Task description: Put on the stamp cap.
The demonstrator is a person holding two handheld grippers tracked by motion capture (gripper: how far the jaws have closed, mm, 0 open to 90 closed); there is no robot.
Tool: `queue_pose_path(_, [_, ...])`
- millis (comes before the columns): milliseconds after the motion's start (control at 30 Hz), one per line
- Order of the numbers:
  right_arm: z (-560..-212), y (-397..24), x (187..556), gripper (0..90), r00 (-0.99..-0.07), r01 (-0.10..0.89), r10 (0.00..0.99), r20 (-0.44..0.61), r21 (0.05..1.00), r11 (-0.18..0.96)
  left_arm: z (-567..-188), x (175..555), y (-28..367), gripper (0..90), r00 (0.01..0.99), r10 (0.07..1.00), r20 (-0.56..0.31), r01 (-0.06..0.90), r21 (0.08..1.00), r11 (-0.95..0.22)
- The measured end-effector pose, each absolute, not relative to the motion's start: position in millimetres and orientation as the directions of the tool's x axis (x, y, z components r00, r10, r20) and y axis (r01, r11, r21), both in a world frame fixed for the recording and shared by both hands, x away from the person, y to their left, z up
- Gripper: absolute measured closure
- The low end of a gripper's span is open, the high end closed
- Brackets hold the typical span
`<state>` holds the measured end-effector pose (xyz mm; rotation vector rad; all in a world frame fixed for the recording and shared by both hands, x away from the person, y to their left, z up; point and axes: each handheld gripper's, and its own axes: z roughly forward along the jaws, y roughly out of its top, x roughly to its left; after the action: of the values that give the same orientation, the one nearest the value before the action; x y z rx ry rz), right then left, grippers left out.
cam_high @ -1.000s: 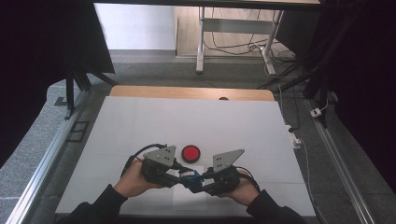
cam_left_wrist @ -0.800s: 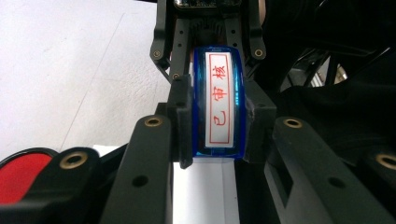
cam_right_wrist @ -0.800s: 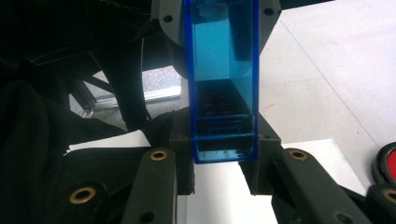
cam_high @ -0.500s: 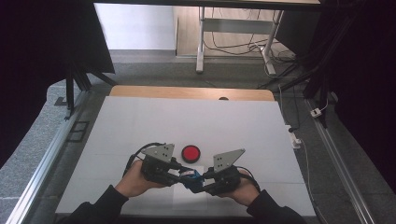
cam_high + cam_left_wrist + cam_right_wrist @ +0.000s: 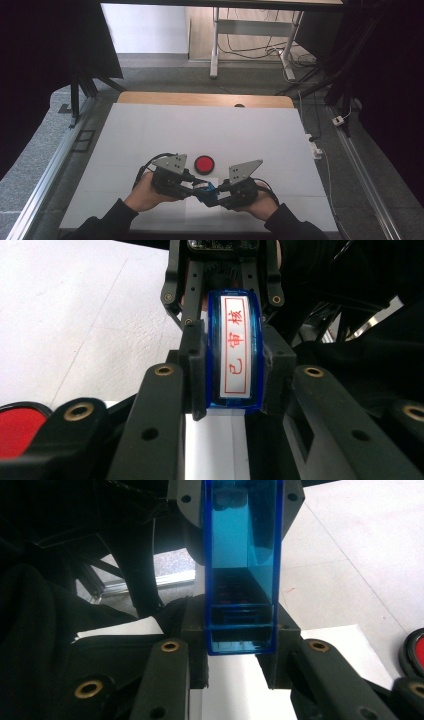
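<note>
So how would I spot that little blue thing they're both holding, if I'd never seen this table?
Start at the white table and go to its near edge, where two hands meet. Between the left gripper and the right gripper, both clamped on it, sits the blue stamp. Unlike the round red pad just beyond, it is clear blue plastic with a white label in red characters.

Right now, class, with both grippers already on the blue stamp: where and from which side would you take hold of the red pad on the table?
Probably by its rim. The red pad is a low, round disc lying flat on the white table, so come from above, jaws straddling opposite edges. The stamp and both grippers crowd its near side; its far side looks free.
</note>
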<state>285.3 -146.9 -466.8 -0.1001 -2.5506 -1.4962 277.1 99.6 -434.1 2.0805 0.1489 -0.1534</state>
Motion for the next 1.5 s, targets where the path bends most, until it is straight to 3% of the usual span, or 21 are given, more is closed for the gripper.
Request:
queue_pose_path(267, [-468.5, -145.7, 284.0, 67.2, -0.982, 0.160, -0.011, 0.190, 0.856, 0.491, -432.8, 276.8, 98.4, 69.5, 0.984, 0.056, -0.168, 0.173, 0.845, -0.505])
queue_pose_path(833, [-469.6, -147.0, 285.3, 54.2, -0.983, 0.172, 0.027, 0.182, 0.855, 0.490, -427.6, 277.3, 103.7, 69.6, 0.983, 0.089, -0.161, 0.183, 0.853, -0.488])
queue_pose_path(1500, [-465.4, -153.6, 283.4, 38.1, -0.978, 0.194, 0.161, 0.129, 0.843, 0.503, -422.1, 277.4, 113.9, 69.5, 0.965, 0.216, -0.148, 0.240, 0.831, -0.502])
